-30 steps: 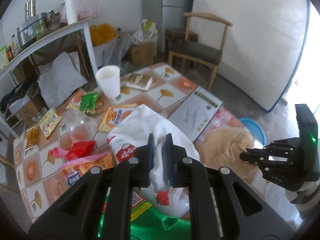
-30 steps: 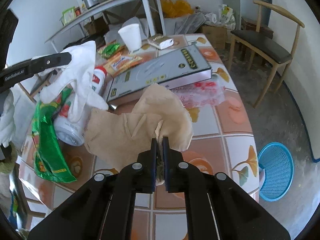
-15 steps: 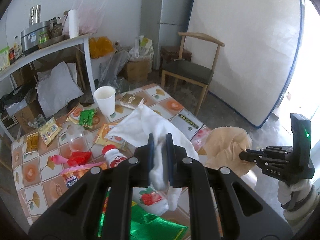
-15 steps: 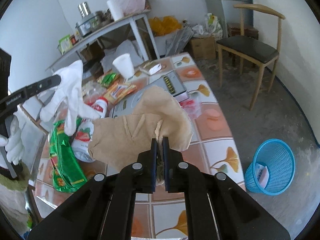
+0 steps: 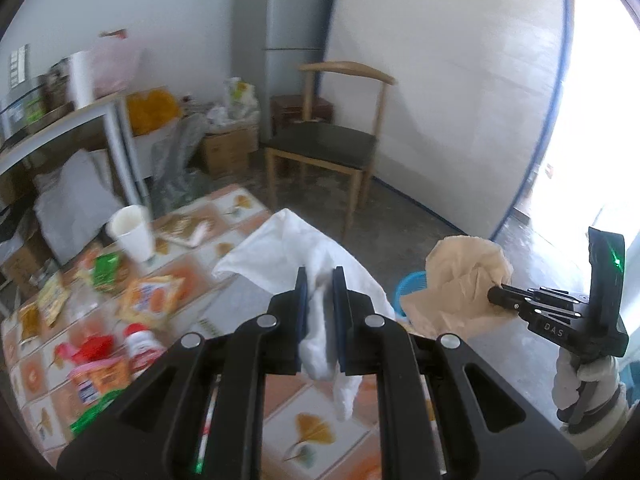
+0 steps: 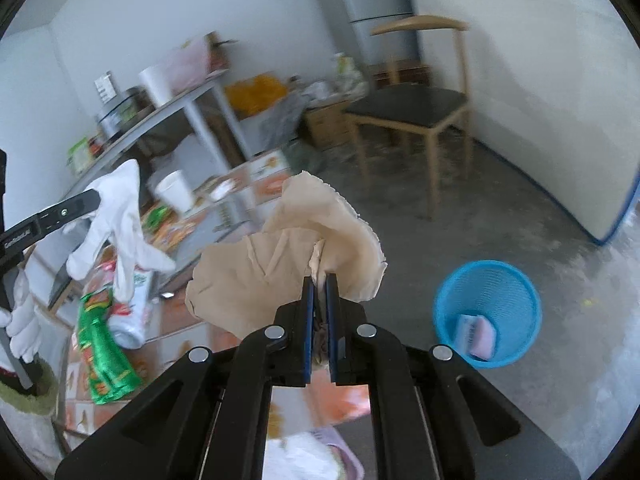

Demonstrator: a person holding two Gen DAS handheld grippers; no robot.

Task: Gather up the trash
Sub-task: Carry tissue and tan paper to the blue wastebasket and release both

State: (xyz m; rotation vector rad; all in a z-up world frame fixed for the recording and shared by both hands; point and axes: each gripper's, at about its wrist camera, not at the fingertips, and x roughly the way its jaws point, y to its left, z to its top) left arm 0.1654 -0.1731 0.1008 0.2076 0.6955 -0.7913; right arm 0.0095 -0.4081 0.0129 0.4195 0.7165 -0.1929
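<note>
Above the tiled table (image 5: 304, 420), the left gripper (image 5: 319, 280) holds a white glove (image 5: 304, 248) — its jaws are squeezed close on the cloth, and the glove's fingers hang down below them. From the right wrist view the same glove (image 6: 120, 220) dangles off the tip of the left gripper (image 6: 94, 198).

Off to the side, the right gripper (image 6: 319, 280) has its jaws nearly shut on a crumpled brown paper (image 6: 280, 272), pinched by one fold. That paper is up in the air, off the table. From the left wrist view it is a brown ball (image 5: 460, 280) at the tip of the right gripper (image 5: 494, 294).

On the grey floor stands a blue basket (image 6: 516, 280) with a small pink and white packet (image 6: 476, 334) inside — it is down to the right of the brown paper. Snack wrappers (image 5: 152, 296), a white cup (image 5: 132, 232) and a green bag (image 6: 104, 356) lie on the table.
</note>
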